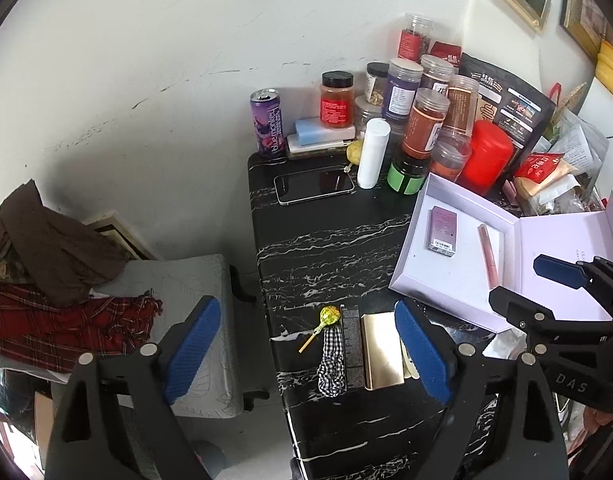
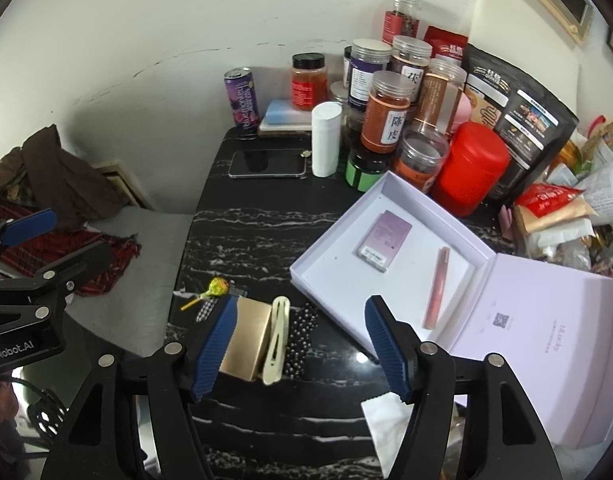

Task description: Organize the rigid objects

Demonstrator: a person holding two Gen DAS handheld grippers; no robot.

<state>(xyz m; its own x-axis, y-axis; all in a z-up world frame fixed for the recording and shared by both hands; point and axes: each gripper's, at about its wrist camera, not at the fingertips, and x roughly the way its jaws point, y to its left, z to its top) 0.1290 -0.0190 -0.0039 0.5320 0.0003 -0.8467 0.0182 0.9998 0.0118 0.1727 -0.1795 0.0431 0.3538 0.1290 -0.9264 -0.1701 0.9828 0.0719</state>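
Note:
An open lilac gift box lies on the black marble table and holds a pink card box and a pink lip gloss tube. In front of it lie a gold box, a dark slim box, a cream hair clip, a checked hair tie, a lollipop and a bead string. My left gripper is open above these items. My right gripper is open over the gold box and clip.
At the table's back stand several jars, a red canister, a white tube, a purple can, a phone and snack bags. Left of the table is a seat with clothes.

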